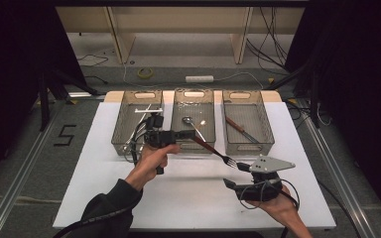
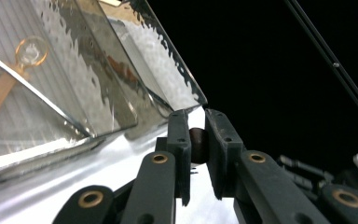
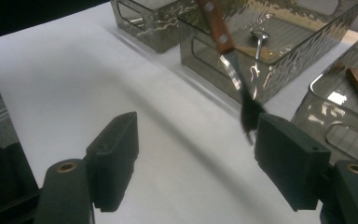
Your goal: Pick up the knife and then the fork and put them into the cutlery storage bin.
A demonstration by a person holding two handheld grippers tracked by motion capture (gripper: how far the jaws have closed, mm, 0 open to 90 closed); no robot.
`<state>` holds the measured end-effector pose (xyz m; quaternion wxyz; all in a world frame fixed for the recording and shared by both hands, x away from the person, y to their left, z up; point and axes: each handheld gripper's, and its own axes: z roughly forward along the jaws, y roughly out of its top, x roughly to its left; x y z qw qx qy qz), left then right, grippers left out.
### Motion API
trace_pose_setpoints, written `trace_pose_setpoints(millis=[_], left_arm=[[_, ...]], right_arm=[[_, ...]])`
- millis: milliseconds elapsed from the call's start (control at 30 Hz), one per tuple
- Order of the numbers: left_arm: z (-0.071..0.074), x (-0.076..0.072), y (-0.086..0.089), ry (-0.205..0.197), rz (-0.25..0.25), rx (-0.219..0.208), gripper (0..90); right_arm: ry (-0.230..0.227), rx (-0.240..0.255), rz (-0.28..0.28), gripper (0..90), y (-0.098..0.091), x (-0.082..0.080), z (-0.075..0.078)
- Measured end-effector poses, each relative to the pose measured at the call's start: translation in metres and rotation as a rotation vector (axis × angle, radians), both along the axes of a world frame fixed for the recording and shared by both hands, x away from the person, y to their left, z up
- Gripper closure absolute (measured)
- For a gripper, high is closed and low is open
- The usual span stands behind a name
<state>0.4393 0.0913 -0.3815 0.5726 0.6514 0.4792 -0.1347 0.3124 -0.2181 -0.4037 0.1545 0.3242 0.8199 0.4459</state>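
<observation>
At frame centre, high view: fork [image 1: 213,150] handover, above white table [image 1: 104,163].
We clamp its wooden handle in left gripper [image 1: 184,135]; right gripper [image 1: 234,174] stands wide, tines beside one jaw, released for binning.

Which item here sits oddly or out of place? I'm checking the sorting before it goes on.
One thing: the fork hangs in the air over the table, outside the three bins. The left gripper pinches its wooden handle; its tines point toward the open right gripper. Other utensils lie inside bins.
</observation>
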Motion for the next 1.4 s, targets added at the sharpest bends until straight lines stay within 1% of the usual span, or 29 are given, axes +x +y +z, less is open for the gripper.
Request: trace_pose_setpoints(millis=[33, 133, 200, 233, 400, 500, 600, 667, 733, 833, 933, 1000, 1100, 1267, 1400], left_arm=[[0.002, 0.003, -0.002, -0.003, -0.001, 0.003, 80.2], [0.007, 0.011, -0.008, -0.006, 0.002, 0.007, 80.2], [0.012, 0.017, -0.013, -0.013, 0.000, 0.008, 80.2], [0.014, 0.020, -0.016, -0.014, -0.003, 0.013, 80.2], [0.027, 0.035, -0.027, -0.018, -0.006, 0.022, 80.2], [0.033, 0.047, -0.034, -0.017, -0.010, 0.024, 80.2], [0.040, 0.060, -0.045, -0.017, -0.011, 0.037, 80.2], [0.042, 0.069, -0.052, -0.013, -0.017, 0.033, 80.1], [0.043, 0.078, -0.061, -0.012, -0.020, 0.046, 80.1], [0.043, 0.090, -0.075, -0.013, -0.030, 0.082, 80.1], [0.044, 0.098, -0.085, -0.010, -0.043, 0.089, 80.0], [0.044, 0.104, -0.091, -0.017, -0.044, 0.110, 80.1], [0.042, 0.113, -0.100, -0.011, -0.059, 0.138, 80.1], [0.036, 0.124, -0.115, 0.009, -0.098, 0.166, 80.0], [0.033, 0.127, -0.127, 0.007, -0.113, 0.197, 79.9]], right_arm=[[-0.003, -0.003, 0.000, 31.1, -0.001, -0.001, -0.001], [0.007, 0.000, -0.007, 30.8, -0.004, -0.006, -0.006], [0.010, 0.015, -0.016, 30.7, -0.005, -0.009, -0.010], [0.013, 0.011, -0.015, 30.7, -0.006, -0.010, -0.012], [0.014, 0.022, -0.015, 30.6, -0.007, -0.014, -0.016], [0.018, 0.019, -0.008, 30.5, -0.008, -0.017, -0.017], [0.019, 0.017, -0.008, 30.4, -0.008, -0.019, -0.018], [0.017, 0.018, -0.005, 30.5, -0.010, -0.019, -0.018], [0.020, 0.022, -0.005, 30.5, -0.011, -0.021, -0.018], [0.024, 0.019, 0.000, 30.4, -0.011, -0.022, -0.020], [0.030, 0.015, 0.012, 30.4, -0.011, -0.022, -0.020], [0.030, 0.015, 0.013, 30.4, -0.011, -0.023, -0.021], [0.032, 0.008, 0.023, 30.3, -0.010, -0.023, -0.022], [0.039, 0.008, 0.028, 30.3, -0.010, -0.024, -0.022], [0.035, 0.005, 0.037, 30.3, -0.009, -0.024, -0.022]])
